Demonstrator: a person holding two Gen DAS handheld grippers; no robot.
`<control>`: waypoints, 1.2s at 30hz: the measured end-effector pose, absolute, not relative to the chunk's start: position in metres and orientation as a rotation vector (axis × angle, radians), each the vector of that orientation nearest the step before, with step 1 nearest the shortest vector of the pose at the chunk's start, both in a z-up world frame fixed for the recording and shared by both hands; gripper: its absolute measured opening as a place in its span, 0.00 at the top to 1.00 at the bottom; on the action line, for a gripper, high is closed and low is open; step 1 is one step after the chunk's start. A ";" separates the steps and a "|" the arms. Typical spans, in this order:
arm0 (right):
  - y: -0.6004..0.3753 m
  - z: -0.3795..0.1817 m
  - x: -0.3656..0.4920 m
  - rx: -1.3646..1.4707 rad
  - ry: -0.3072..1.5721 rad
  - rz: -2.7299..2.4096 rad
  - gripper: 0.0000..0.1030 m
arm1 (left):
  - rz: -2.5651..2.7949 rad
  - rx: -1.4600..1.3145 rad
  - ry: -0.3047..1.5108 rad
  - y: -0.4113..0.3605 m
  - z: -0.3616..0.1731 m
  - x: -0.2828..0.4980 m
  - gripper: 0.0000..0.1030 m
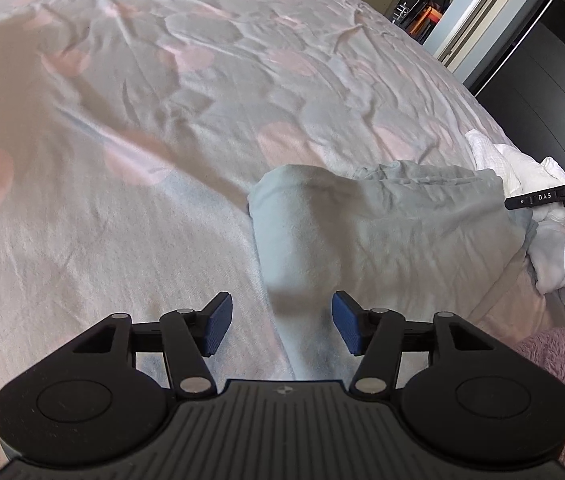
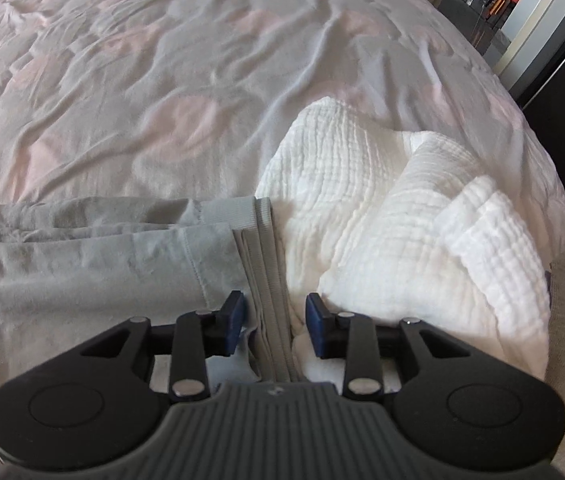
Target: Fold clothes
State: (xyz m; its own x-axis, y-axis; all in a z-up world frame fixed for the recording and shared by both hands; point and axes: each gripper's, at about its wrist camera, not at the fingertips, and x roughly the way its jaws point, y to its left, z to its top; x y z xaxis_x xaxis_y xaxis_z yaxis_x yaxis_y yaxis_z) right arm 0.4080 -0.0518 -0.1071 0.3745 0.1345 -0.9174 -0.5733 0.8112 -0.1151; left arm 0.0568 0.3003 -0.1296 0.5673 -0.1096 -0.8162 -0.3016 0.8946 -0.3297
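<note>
At lower centre, the grey garment is straddled by both gaping tools, left tool and right tool, so its stacked waistband layers could be split if pinched unevenly.

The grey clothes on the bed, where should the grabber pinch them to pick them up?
Probably at the ribbed waistband, the stacked thick edge of the grey garment. It points straight at the open right gripper and lies between its fingers, so come in from the near side and close. Beside it sits a white crinkled cloth; keep that out of the pinch.
</note>
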 end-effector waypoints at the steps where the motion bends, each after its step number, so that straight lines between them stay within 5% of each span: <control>1: -0.052 -0.109 0.411 -0.452 1.117 0.473 0.65 | 0.115 -0.473 0.972 0.300 -0.131 0.057 0.48; 14: -0.039 -0.123 0.416 -0.437 1.261 0.481 0.63 | 0.064 -0.567 0.989 0.287 -0.153 0.069 0.49; 22: -0.040 -0.122 0.406 -0.448 1.221 0.483 0.65 | 0.089 -0.600 0.956 0.289 -0.156 0.070 0.90; 36: -0.027 -0.105 0.383 -0.457 1.184 0.515 0.63 | 0.222 -0.435 0.938 0.302 -0.109 0.048 0.95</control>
State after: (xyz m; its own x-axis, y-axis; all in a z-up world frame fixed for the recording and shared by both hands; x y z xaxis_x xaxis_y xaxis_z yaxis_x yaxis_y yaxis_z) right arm 0.3833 -0.0274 -0.1047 0.2891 0.1374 -0.9474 -0.5989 0.7980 -0.0670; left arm 0.0480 0.3020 -0.1094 0.5770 -0.0027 -0.8167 -0.3684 0.8916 -0.2632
